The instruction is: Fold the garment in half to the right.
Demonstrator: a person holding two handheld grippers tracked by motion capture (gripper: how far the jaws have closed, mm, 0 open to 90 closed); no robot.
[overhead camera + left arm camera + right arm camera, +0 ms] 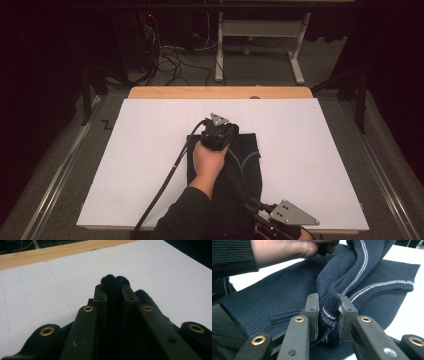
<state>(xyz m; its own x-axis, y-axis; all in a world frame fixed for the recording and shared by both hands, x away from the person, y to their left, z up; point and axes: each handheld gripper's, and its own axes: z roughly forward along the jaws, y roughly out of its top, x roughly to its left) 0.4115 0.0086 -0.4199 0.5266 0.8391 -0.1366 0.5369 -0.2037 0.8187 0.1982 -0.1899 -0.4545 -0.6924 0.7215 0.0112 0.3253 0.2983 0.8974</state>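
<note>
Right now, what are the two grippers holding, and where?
Both hold the dark knitted garment. The left gripper pinches a bunched fold at its far end; the right gripper pinches its striped edge at the near end.

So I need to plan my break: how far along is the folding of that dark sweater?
Partly done: the dark sweater already lies as a narrow folded strip on the white table. In hand: the left gripper pinches its far edge, the right gripper a striped hem. Left: laying that lifted fabric down flat and letting go.
</note>
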